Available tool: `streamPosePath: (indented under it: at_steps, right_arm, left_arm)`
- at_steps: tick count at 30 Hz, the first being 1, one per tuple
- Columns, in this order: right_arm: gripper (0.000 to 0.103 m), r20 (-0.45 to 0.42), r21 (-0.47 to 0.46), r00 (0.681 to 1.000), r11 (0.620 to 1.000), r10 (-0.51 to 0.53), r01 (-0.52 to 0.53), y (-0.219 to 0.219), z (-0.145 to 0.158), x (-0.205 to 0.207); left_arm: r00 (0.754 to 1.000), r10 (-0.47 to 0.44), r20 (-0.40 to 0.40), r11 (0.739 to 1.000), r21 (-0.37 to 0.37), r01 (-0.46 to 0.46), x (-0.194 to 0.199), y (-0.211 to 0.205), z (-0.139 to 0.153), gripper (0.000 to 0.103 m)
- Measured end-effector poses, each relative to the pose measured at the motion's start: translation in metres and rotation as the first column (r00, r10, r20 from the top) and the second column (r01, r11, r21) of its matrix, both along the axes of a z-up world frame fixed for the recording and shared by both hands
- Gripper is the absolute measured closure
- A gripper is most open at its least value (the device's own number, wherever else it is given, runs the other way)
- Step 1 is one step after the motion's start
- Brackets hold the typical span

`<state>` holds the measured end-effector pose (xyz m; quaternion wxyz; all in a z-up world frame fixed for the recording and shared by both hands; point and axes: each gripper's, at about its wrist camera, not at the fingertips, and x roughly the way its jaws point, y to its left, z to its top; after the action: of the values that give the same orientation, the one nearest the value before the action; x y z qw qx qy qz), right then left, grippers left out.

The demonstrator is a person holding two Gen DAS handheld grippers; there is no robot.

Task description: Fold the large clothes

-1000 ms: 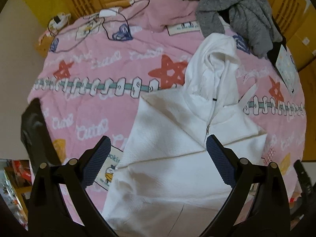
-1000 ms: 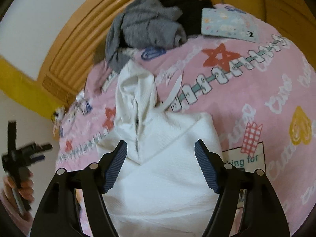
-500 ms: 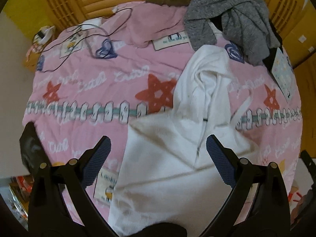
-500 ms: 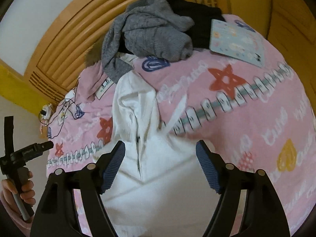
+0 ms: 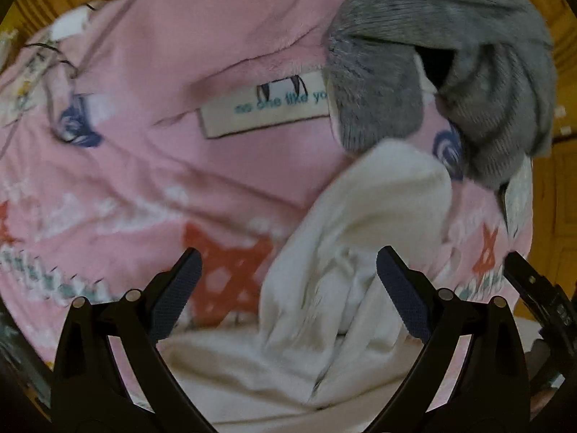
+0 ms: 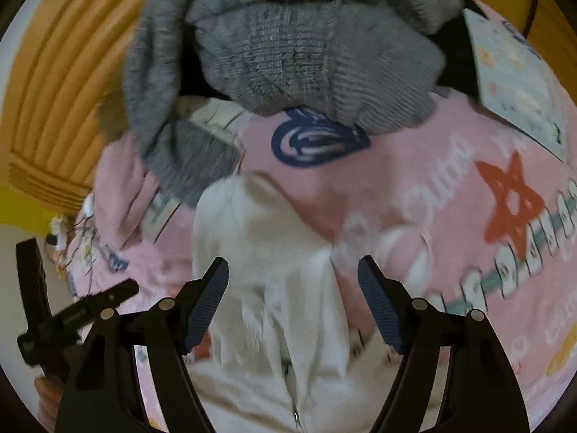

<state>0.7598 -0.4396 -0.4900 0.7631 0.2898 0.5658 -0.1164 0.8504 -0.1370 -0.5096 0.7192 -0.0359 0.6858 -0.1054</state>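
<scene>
White hoodie (image 5: 364, 223) — soft, rumpled, seemingly textured

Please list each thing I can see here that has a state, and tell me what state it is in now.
White zip-up hooded sweatshirt: spread on the pink patterned bed cover, partly folded, hood flat.
Grey knitted sweater: crumpled in a heap, unfolded.
Left hand-held gripper: open, empty, over the hood.
Right hand-held gripper: open, empty, over the hood.

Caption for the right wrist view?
Open right gripper above white hoodie's hood on pink bedspread, grey sweater beyond.
</scene>
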Motion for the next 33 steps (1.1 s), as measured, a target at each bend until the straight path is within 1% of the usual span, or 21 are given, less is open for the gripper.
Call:
streamPosePath:
  at_steps: [2, 3, 5, 7, 8, 9, 10, 11, 12, 13, 14, 15, 17, 21, 24, 26, 27, 29, 31, 32, 33]
  right_arm:
    - [0.032, -0.036, -0.026, 0.999, 1.0, 0.008, -0.009, 0.001, -0.017, 0.028]
    - [0.032, -0.05, -0.026, 0.999, 0.999, 0.019, -0.02, 0.002, -0.024, 0.037]
    - [0.032, -0.089, -0.038, 0.995, 0.998, 0.049, -0.053, 0.007, -0.04, 0.057]
    - [0.032, -0.122, -0.082, 0.989, 0.992, 0.086, -0.096, 0.015, -0.053, 0.074]
    - [0.032, -0.137, -0.089, 0.986, 0.99, 0.097, -0.11, 0.018, -0.057, 0.08]
    - [0.039, -0.15, -0.094, 0.982, 0.987, 0.114, -0.129, 0.022, -0.064, 0.085]
    - [0.045, -0.154, -0.108, 0.98, 0.984, 0.123, -0.141, 0.025, -0.067, 0.088]
    - [0.059, -0.167, -0.126, 0.975, 0.977, 0.147, -0.169, 0.031, -0.072, 0.092]
    - [0.073, -0.183, -0.136, 0.969, 0.972, 0.164, -0.19, 0.035, -0.075, 0.094]
    - [0.078, -0.208, -0.152, 0.961, 0.965, 0.182, -0.216, 0.04, -0.079, 0.094]
    - [0.089, -0.218, -0.159, 0.955, 0.958, 0.202, -0.239, 0.045, -0.082, 0.092]
    - [0.095, -0.223, -0.167, 0.949, 0.95, 0.225, -0.264, 0.05, -0.081, 0.09]
    - [0.097, -0.211, -0.201, 0.943, 0.933, 0.257, -0.299, 0.061, -0.072, 0.084]
    - [0.098, -0.167, -0.229, 0.936, 0.911, 0.31, -0.342, 0.079, -0.041, 0.061]
    - [0.098, -0.126, -0.273, 0.927, 0.886, 0.354, -0.375, 0.093, -0.017, 0.039]
    - [0.098, -0.088, -0.301, 0.923, 0.873, 0.374, -0.383, 0.102, -0.001, 0.02]
    - [0.098, -0.069, -0.315, 0.921, 0.868, 0.383, -0.384, 0.107, 0.007, 0.009]
    - [0.098, -0.036, -0.33, 0.921, 0.865, 0.388, -0.377, 0.113, 0.022, -0.012]
    - [0.098, -0.002, -0.357, 0.915, 0.854, 0.404, -0.378, 0.123, 0.04, -0.048]
    - [0.098, 0.012, -0.365, 0.913, 0.851, 0.409, -0.377, 0.129, 0.049, -0.057]
    - [0.098, 0.034, -0.383, 0.909, 0.846, 0.415, -0.372, 0.137, 0.06, -0.077]
  left_arm:
    - [1.0, 0.01, -0.021, 1.0, 0.008, -0.01, 0.014, -0.006, -0.016, 0.008]
    - [1.0, 0.007, -0.029, 1.0, 0.025, -0.006, 0.023, -0.01, -0.026, 0.008]
    - [0.999, -0.001, -0.041, 0.999, 0.035, 0.002, 0.032, -0.016, -0.041, 0.009]
    - [0.998, 0.0, -0.067, 0.999, 0.039, 0.002, 0.037, -0.021, -0.058, 0.014]
    - [0.997, 0.0, -0.077, 0.999, 0.034, 0.003, 0.038, -0.024, -0.064, 0.019]
    - [0.996, -0.001, -0.087, 0.999, 0.036, 0.004, 0.038, -0.029, -0.073, 0.026]
    - [0.996, 0.0, -0.091, 0.999, 0.038, 0.003, 0.037, -0.031, -0.077, 0.029]
    - [0.995, 0.004, -0.096, 1.0, 0.031, -0.001, 0.036, -0.035, -0.083, 0.041]
    - [0.995, 0.006, -0.103, 1.0, 0.022, -0.004, 0.036, -0.037, -0.087, 0.061]
    - [0.994, 0.009, -0.113, 1.0, 0.009, -0.008, 0.033, -0.04, -0.092, 0.072]
    - [0.994, 0.011, -0.111, 1.0, 0.006, -0.011, 0.03, -0.042, -0.095, 0.079]
    - [0.995, 0.007, -0.098, 1.0, 0.01, -0.006, 0.026, -0.045, -0.096, 0.094]
    - [0.998, -0.017, -0.066, 0.999, 0.032, 0.019, 0.018, -0.049, -0.093, 0.096]
    - [0.996, -0.081, 0.037, 0.994, 0.079, 0.078, -0.006, -0.056, -0.073, 0.099]
    - [0.981, -0.128, 0.147, 0.987, 0.114, 0.111, -0.03, -0.053, -0.046, 0.099]
    - [0.972, -0.141, 0.19, 0.985, 0.123, 0.119, -0.046, -0.048, -0.033, 0.099]
    - [0.964, -0.143, 0.224, 0.984, 0.135, 0.115, -0.057, -0.04, -0.021, 0.1]
    - [0.952, -0.146, 0.268, 0.982, 0.159, 0.105, -0.075, -0.031, -0.006, 0.1]
    - [0.947, -0.142, 0.289, 0.982, 0.158, 0.099, -0.096, -0.018, 0.009, 0.1]
    - [0.942, -0.142, 0.303, 0.982, 0.16, 0.097, -0.11, -0.013, 0.018, 0.1]
    - [0.935, -0.147, 0.324, 0.981, 0.167, 0.096, -0.126, -0.009, 0.028, 0.1]
